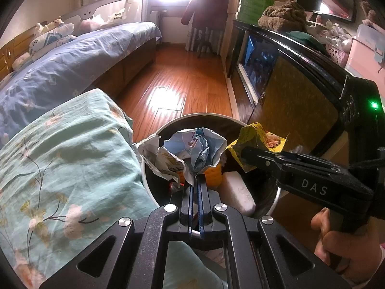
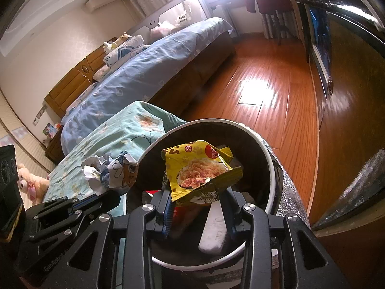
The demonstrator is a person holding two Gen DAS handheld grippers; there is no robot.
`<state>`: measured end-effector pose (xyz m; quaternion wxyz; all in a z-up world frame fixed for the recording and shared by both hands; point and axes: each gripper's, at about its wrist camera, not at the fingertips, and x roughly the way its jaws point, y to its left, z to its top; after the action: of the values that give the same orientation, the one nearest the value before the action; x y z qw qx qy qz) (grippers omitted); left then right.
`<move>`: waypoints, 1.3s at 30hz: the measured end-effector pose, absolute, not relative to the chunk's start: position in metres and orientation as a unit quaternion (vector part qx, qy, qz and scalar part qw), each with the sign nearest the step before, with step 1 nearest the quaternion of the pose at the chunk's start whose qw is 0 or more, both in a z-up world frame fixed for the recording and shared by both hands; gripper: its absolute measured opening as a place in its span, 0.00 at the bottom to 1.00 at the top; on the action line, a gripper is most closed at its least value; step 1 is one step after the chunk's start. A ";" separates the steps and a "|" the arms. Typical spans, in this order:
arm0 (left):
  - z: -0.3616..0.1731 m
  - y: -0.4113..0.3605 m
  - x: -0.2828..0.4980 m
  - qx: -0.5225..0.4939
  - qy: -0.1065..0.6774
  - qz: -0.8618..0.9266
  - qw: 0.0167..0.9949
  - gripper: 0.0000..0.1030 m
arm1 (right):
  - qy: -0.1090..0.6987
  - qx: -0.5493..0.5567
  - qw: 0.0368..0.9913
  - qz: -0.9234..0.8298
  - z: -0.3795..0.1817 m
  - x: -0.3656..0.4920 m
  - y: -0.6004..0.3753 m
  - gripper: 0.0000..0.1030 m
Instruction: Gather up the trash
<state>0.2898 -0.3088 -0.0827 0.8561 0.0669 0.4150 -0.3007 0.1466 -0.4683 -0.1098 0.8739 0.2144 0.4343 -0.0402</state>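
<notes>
A round bin with a white rim (image 1: 192, 116) (image 2: 269, 159) and dark inside stands on the floor beside the bed. My left gripper (image 1: 196, 180) is shut on a crumpled white and blue wrapper (image 1: 192, 149) (image 2: 110, 171), held over the bin's left rim. My right gripper (image 2: 196, 198) (image 1: 243, 155) is shut on a yellow snack bag (image 2: 197, 171) (image 1: 255, 137), held above the bin's mouth. Inside the bin lie a white block (image 1: 238, 192) (image 2: 214, 226), something orange (image 1: 213, 175) and something red (image 2: 178, 210).
A teal floral cover (image 1: 67, 159) (image 2: 120, 134) lies left of the bin, the blue bed (image 1: 67, 65) behind it. A dark cabinet (image 1: 296, 91) (image 2: 349, 120) stands to the right. Wooden floor (image 1: 180, 79) stretches ahead. A hand (image 1: 344, 240) holds the right gripper.
</notes>
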 end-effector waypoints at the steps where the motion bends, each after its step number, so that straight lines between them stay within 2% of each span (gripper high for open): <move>1: -0.083 -0.309 0.290 0.067 0.415 -0.300 0.856 0.02 | 0.434 0.214 0.874 -0.040 -0.110 0.147 -0.468 0.35; 16: -0.082 -0.308 0.291 0.062 0.420 -0.301 0.854 0.02 | 0.439 0.211 0.873 -0.038 -0.112 0.144 -0.466 0.36; 19: -0.080 -0.305 0.291 0.057 0.422 -0.304 0.852 0.06 | 0.441 0.215 0.871 -0.039 -0.112 0.143 -0.467 0.39; 20: -0.079 -0.304 0.291 0.058 0.421 -0.303 0.853 0.06 | 0.441 0.216 0.870 -0.039 -0.112 0.143 -0.467 0.44; 21: -0.079 -0.303 0.290 0.057 0.421 -0.304 0.853 0.10 | 0.441 0.216 0.870 -0.040 -0.111 0.141 -0.467 0.50; 23: -0.076 -0.298 0.288 0.054 0.420 -0.302 0.854 0.19 | 0.441 0.218 0.870 -0.039 -0.109 0.143 -0.468 0.56; 29: -0.073 -0.269 0.273 0.043 0.410 -0.288 0.864 0.24 | 0.432 0.224 0.872 -0.040 -0.098 0.135 -0.463 0.65; 31: -0.074 -0.253 0.266 0.033 0.409 -0.278 0.869 0.33 | 0.424 0.229 0.875 -0.040 -0.094 0.128 -0.457 0.69; 39: -0.074 -0.184 0.222 -0.013 0.399 -0.241 0.885 0.47 | 0.403 0.241 0.883 -0.011 -0.075 0.103 -0.409 0.80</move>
<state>0.2219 -0.1835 -0.0743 0.8847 -0.0127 0.3991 -0.2406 0.1033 -0.4092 -0.0750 0.8829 0.2407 0.4030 -0.0108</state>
